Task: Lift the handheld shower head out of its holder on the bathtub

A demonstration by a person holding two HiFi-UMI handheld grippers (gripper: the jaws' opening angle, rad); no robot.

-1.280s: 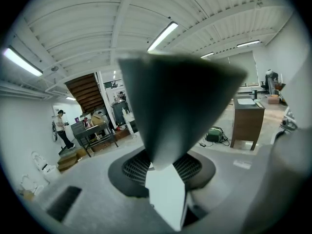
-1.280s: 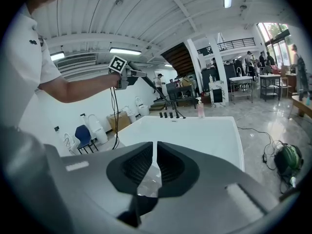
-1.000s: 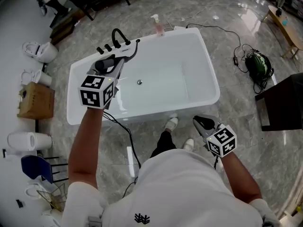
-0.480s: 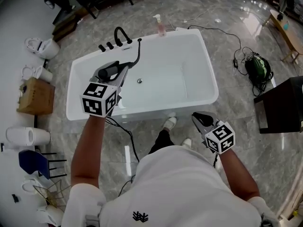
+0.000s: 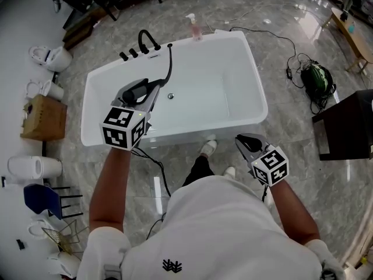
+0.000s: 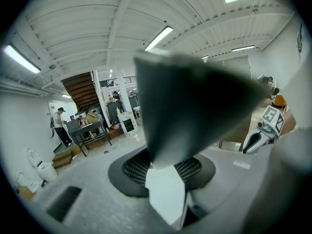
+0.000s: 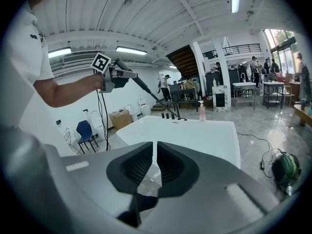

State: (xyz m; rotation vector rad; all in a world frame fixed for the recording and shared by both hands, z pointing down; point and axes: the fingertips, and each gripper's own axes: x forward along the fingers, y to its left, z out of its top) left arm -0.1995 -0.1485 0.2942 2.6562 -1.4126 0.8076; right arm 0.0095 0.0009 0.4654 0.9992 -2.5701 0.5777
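Gripping slim black shower head (image 7: 142,85), left gripper (image 5: 152,89), above white bathtub (image 5: 257,87)

A slim black shower head (image 7: 141,85), clamped in the left gripper (image 5: 152,87), hangs tilted above the left half of the white rectangular bathtub (image 5: 245,51). It is clear of the holder (image 5: 169,45) on the tub's far rim, and its dark hose curves back down to that rim.
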